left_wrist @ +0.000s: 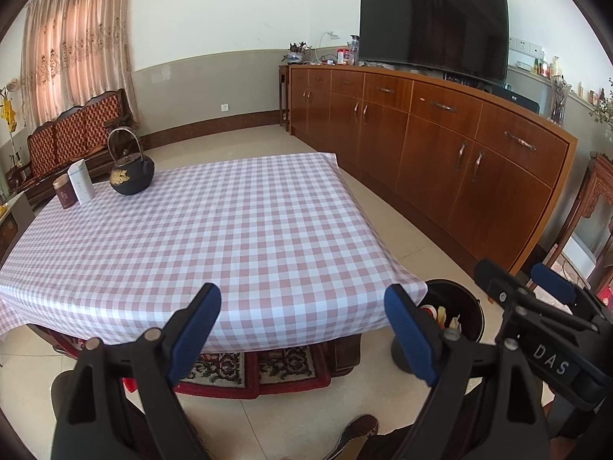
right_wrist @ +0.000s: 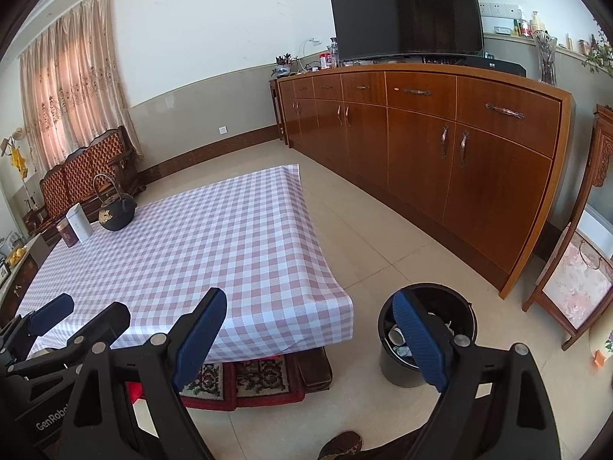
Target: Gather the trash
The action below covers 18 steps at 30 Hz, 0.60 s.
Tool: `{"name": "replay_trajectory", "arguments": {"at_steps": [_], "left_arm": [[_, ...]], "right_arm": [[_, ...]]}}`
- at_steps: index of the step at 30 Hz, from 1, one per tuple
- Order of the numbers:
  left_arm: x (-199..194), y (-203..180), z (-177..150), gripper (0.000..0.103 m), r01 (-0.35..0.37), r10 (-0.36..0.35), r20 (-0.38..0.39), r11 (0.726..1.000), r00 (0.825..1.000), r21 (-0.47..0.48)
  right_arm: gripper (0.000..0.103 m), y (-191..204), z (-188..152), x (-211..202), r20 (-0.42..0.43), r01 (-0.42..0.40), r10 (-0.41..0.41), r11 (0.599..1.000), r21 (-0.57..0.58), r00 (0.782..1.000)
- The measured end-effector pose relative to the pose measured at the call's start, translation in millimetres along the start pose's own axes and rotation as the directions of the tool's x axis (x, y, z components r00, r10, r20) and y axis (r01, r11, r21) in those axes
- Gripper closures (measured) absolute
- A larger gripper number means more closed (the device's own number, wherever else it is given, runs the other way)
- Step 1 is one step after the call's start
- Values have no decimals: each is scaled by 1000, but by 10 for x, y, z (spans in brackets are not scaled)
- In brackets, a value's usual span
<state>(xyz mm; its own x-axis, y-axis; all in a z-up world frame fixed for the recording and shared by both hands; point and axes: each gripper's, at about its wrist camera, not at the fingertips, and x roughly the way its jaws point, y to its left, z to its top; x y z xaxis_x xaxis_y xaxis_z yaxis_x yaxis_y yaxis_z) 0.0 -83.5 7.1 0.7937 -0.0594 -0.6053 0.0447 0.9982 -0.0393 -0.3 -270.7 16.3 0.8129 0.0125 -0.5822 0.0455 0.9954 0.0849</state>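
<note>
At far left on the checked bench [left_wrist: 230, 230] stand a tin [left_wrist: 63, 192], a box [left_wrist: 81, 187] and a kettle [left_wrist: 131, 168]. The left gripper [left_wrist: 302, 329] and the right gripper [right_wrist: 310, 339] hang empty, fingers spread wide. The bin [right_wrist: 427, 341], holding trash, stands on the floor just right of the bench.

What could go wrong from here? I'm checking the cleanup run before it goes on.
1. Both grippers, left and right, are open and empty; a sweep over the table could hit the teapot or tins.
2. The bin sits close by the tablecloth corner; a low reach might snag the cloth or tip the bin.
</note>
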Motion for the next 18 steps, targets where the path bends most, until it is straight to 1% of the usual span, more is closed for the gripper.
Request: {"name": "replay_trajectory", "arguments": {"at_steps": [8, 18], "left_arm": [[-12, -98, -4, 15, 6, -6, 2, 1000, 1000, 11], [11, -103, 0, 15, 8, -8, -4, 1000, 1000, -5]], "right_arm": [[13, -84, -20, -7, -1, 4, -4, 1000, 18, 1000], [13, -92, -30, -9, -2, 4, -4, 1000, 17, 1000]]}}
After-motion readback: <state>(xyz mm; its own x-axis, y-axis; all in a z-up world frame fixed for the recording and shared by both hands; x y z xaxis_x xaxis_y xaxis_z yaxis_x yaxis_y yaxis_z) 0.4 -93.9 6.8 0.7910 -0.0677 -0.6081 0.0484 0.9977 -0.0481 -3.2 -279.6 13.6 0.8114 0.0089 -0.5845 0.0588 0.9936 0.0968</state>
